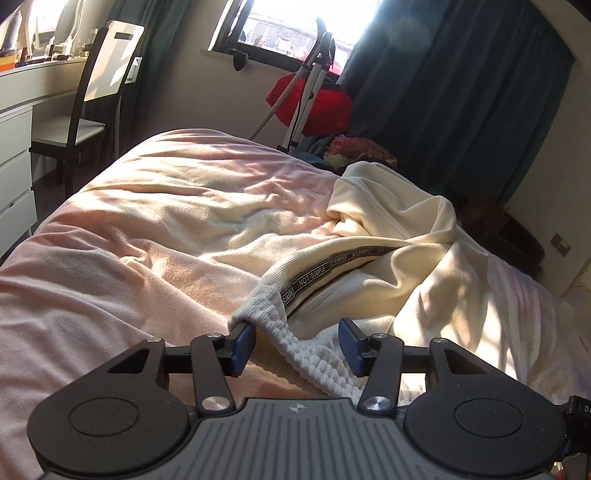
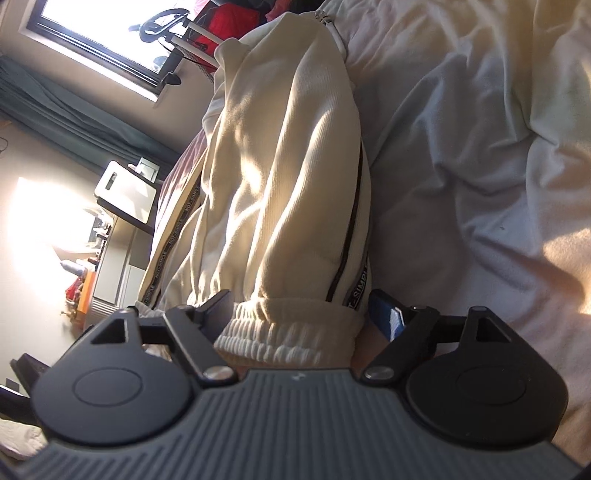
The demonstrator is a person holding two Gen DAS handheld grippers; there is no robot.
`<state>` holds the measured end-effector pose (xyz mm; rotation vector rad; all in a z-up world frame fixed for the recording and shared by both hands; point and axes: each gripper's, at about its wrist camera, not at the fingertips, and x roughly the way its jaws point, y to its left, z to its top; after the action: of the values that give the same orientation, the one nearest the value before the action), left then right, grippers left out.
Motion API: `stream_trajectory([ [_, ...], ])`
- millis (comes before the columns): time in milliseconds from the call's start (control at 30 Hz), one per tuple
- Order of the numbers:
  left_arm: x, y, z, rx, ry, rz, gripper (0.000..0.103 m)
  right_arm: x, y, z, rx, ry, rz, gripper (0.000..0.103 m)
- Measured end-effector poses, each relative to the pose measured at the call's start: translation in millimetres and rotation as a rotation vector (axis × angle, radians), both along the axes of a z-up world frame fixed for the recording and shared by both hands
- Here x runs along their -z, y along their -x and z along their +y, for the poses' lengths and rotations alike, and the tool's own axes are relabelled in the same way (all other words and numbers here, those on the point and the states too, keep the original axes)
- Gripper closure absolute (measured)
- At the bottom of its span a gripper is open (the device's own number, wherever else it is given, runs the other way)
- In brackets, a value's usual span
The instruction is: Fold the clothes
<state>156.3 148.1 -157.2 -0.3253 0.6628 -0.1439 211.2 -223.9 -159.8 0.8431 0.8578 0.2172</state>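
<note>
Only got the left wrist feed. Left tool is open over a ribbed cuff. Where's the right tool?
Observer: The right tool sits at the other ribbed cuff of the cream sweatpants, one finger on each side.
Operator: Clamped yet?
Observer: No, its jaws stand wide open and are not closed on the fabric.
Operator: Can you see the waist end?
Observer: Yes, it is at the far end of that leg, where what looks like a white drawstring shows.
</note>
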Motion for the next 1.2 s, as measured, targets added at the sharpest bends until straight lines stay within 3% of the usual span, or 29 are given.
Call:
stream_trajectory([
  [300, -0.7, 3.4, 14.1, -0.023, 0.105, -0.008, 0.049, 14.2, -6.2, 4.6, 0.035, -0.036, 0.021, 0.021],
  [467, -7.4, 14.3, 17.7, -0.023, 0.142, -0.017, 0.048, 12.4, -3.0, 1.7, 0.049, -0.050, 0.014, 0.043],
  [667, -16.6, 27.6, 28.8, -0.058, 0.116, -0.041, 0.038, -7.7, 3.2, -2.1, 0.047, -0.035, -0.051, 0.066],
  [867, -3.1, 11.4, 40.2, -0.106, 0.147, -0.015, 0.029, -23.6, 5.0, -6.7, 0.049, -0.056, -0.110, 0.068],
  [1067, 28.7, -14.6, 24.8, -0.100, 0.085, 0.067, 0.028, -10.6, 0.1, -5.4, 0.053, -0.047, -0.052, 0.068],
  [1200, 33.8, -20.7, 9.7, -0.063, 0.081, 0.070, 0.033, -3.7, 0.8, -5.3, 0.071, -0.047, -0.015, 0.067],
])
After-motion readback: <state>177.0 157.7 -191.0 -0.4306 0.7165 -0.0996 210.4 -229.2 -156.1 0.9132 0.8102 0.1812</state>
